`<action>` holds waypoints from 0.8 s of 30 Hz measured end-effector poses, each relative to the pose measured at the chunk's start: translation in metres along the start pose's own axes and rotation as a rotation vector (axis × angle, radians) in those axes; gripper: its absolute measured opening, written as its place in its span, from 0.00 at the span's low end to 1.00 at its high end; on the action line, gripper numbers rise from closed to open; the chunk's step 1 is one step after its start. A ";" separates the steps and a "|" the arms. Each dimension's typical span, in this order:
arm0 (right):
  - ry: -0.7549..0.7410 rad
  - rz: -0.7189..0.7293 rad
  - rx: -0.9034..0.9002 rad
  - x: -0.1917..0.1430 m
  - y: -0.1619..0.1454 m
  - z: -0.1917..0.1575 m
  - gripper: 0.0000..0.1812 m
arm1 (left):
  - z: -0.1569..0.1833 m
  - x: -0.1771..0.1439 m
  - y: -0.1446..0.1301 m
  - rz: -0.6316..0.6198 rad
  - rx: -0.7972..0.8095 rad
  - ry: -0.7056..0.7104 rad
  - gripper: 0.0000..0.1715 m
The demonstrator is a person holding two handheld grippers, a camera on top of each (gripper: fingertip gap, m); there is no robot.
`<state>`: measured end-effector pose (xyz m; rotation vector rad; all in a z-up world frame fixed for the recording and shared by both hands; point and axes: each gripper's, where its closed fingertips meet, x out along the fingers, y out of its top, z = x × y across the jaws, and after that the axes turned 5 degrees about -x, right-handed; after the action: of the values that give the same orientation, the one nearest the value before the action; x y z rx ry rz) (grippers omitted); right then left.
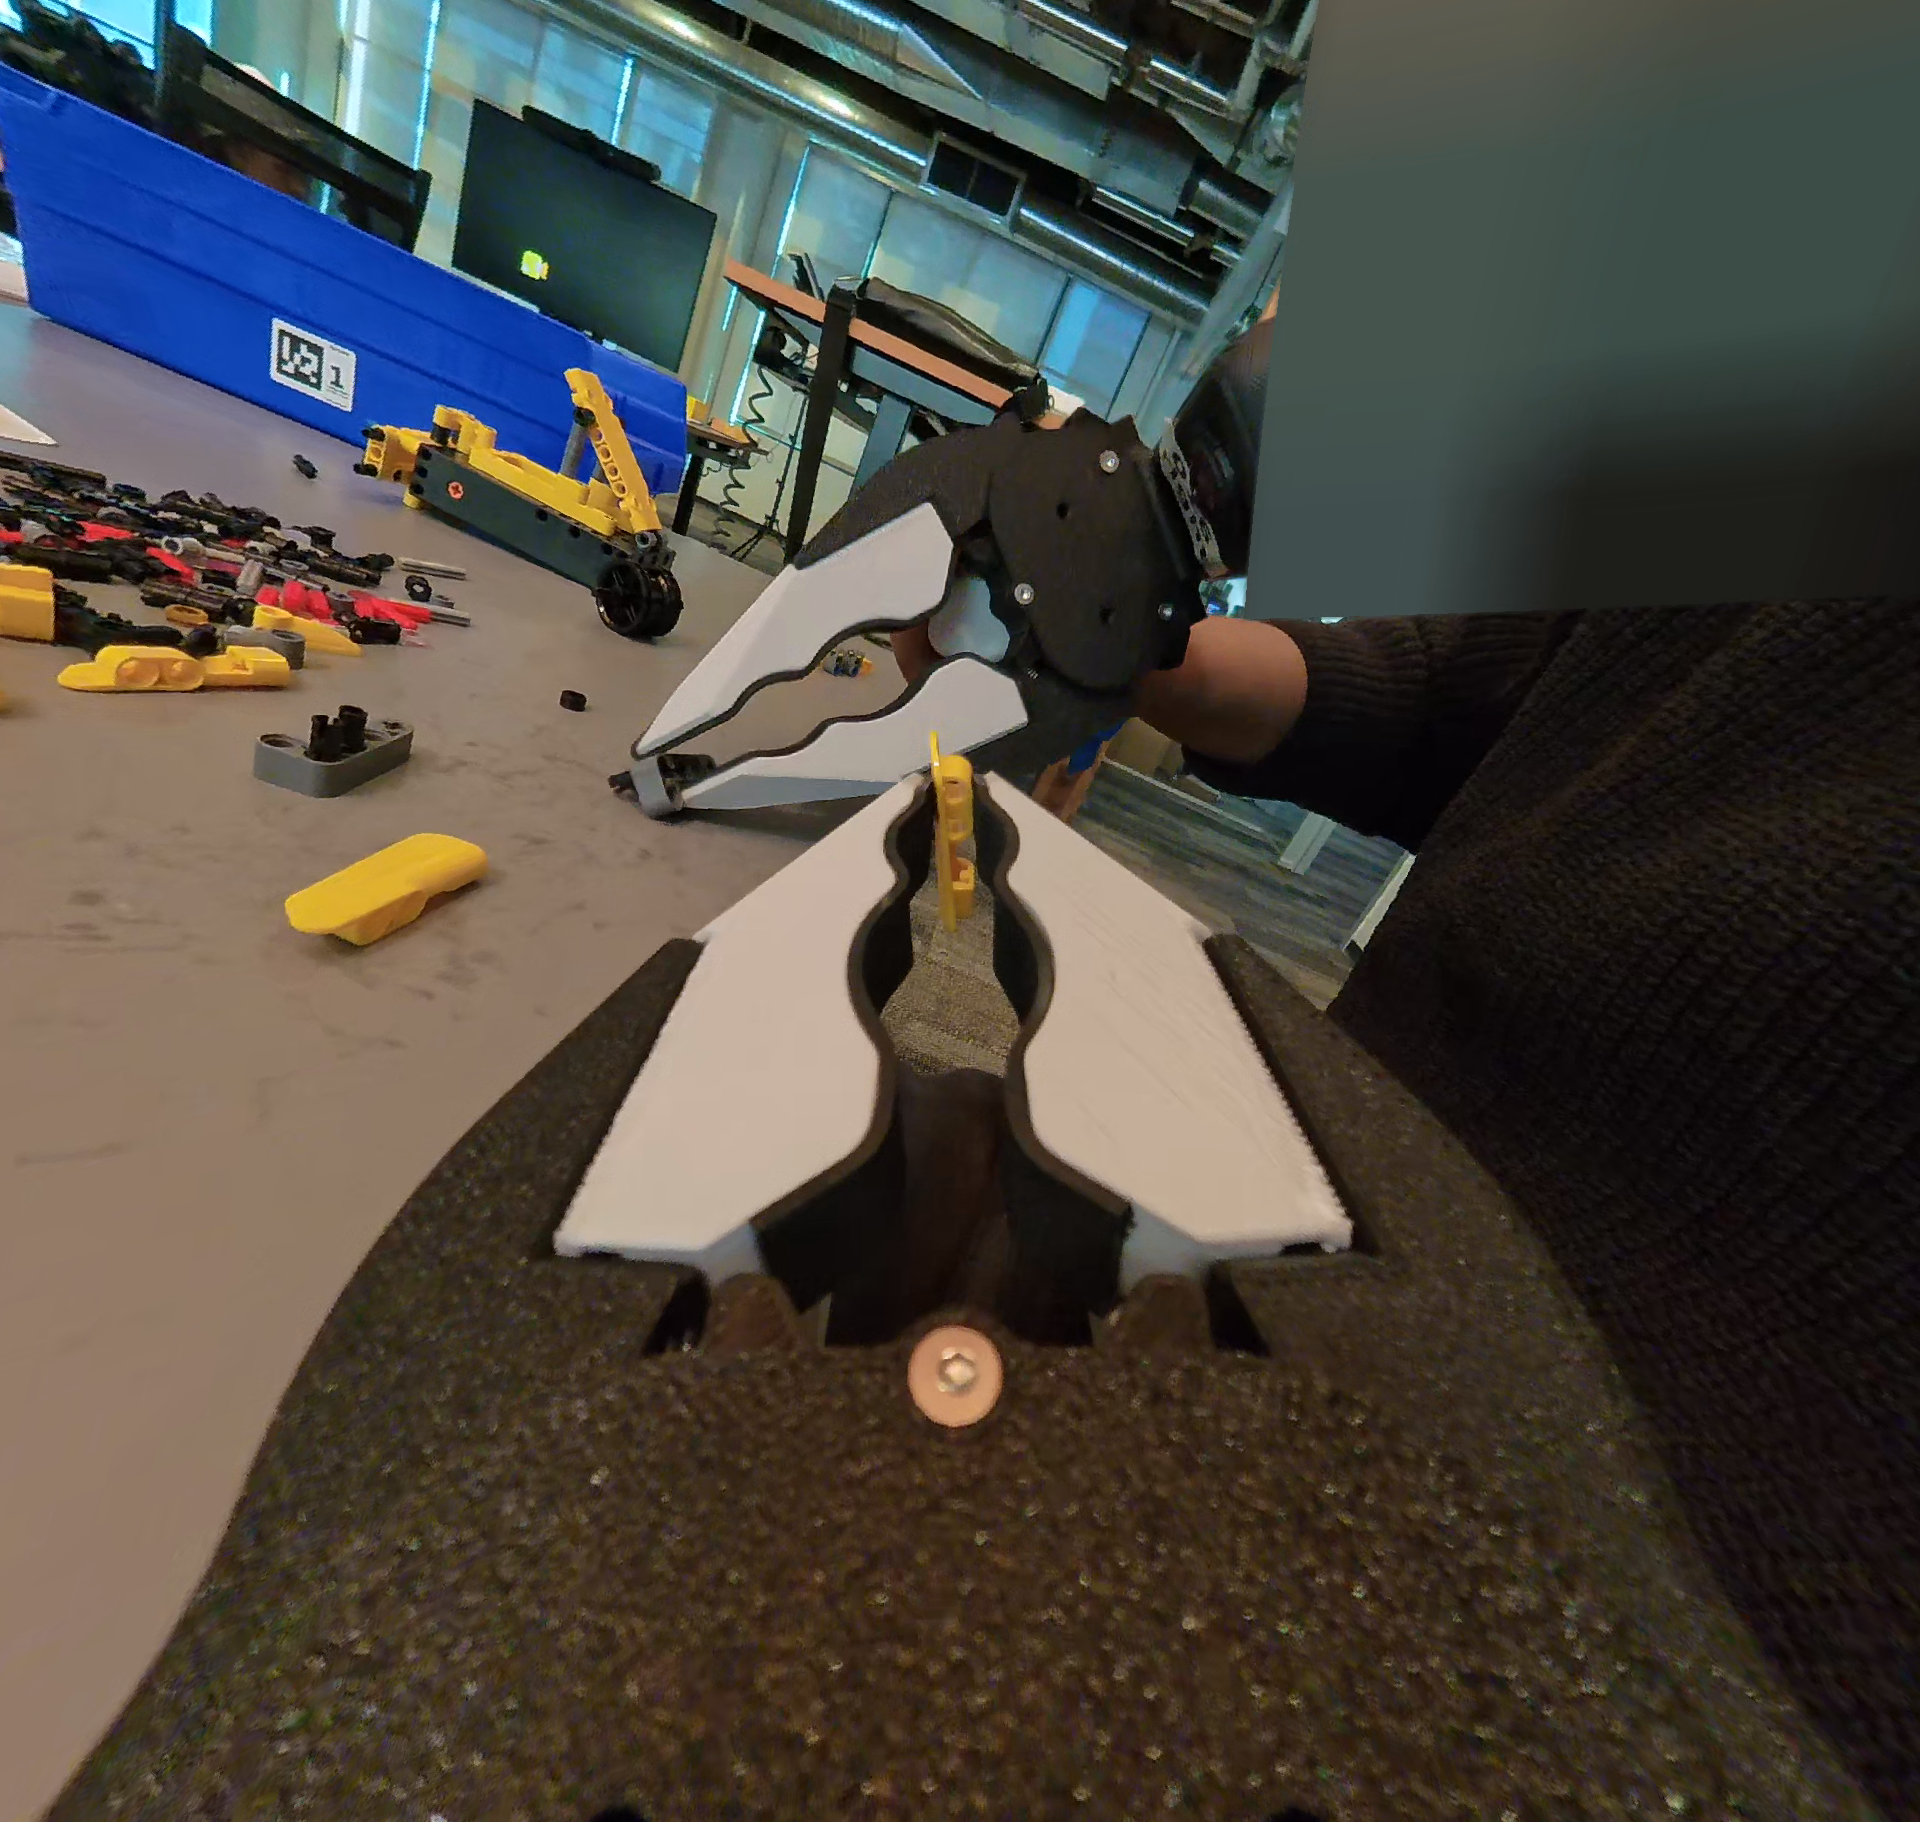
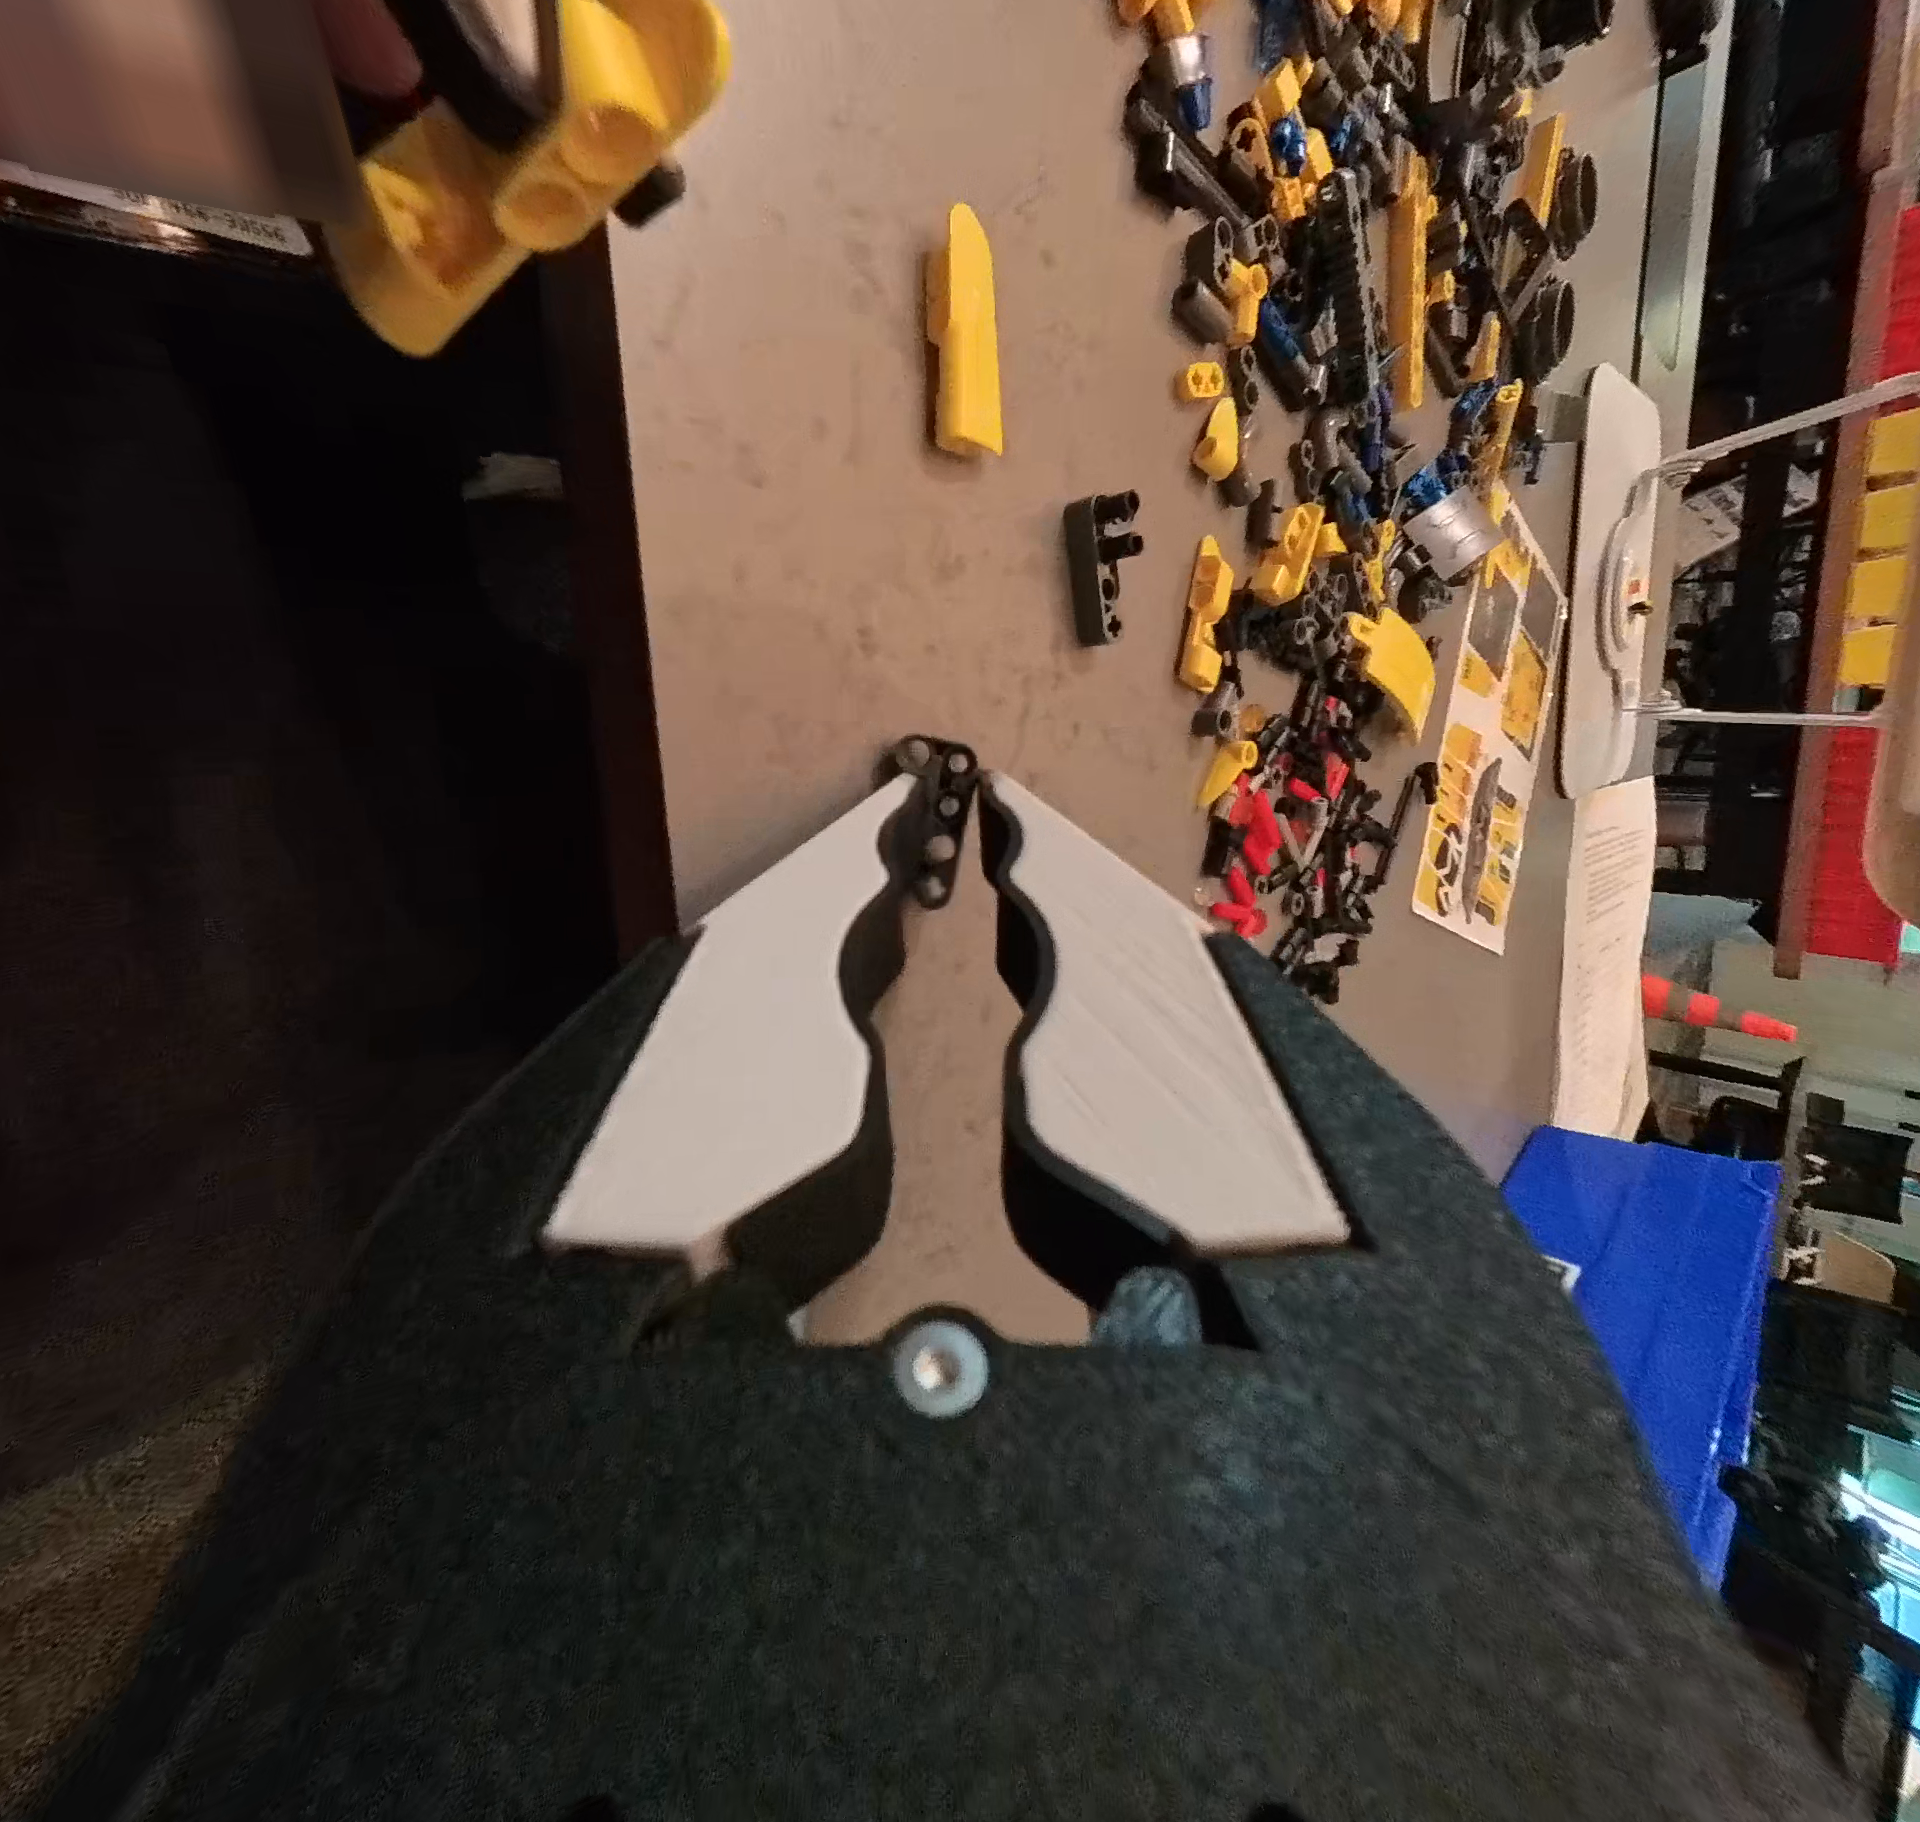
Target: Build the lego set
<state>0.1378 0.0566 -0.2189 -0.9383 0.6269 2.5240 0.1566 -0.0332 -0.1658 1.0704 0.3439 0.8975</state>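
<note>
Both tongs loaded, parts off the table (image 1: 208, 1097)

Your L gripper (image 1: 951, 785) pinches a yellow piece (image 1: 953, 837) w/ tips only; R gripper (image 2: 951, 785) clamps a black holed beam (image 2: 943, 822) at table edge. Thin tip grips could twist or slip, dropping either.

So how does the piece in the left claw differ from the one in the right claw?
The left claw pinches a yellow plastic building piece, held off the table edge; the right claw pinches a thin black plastic beam with holes, its tip down at the grey tabletop. The yellow piece looks chunkier. Both are toy construction parts gripped at the claw tips.
</note>
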 end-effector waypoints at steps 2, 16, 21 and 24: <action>0.015 -0.016 0.025 0.000 0.000 0.000 0.05 | 0.000 0.000 0.000 0.001 0.000 0.000 0.03; 0.603 0.773 1.134 -0.071 0.089 0.009 0.03 | -0.005 -0.013 0.025 0.159 -0.211 -0.078 0.03; 0.683 0.892 1.269 -0.069 0.098 0.005 0.04 | 0.001 -0.013 0.029 0.190 -0.267 -0.130 0.03; 0.709 0.910 1.278 -0.069 0.103 0.004 0.04 | 0.002 -0.013 0.028 0.183 -0.285 -0.148 0.03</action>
<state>0.1352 -0.0399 -0.1408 -1.0301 2.8674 1.4650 0.1370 -0.0392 -0.1429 0.9061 -0.0070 0.9901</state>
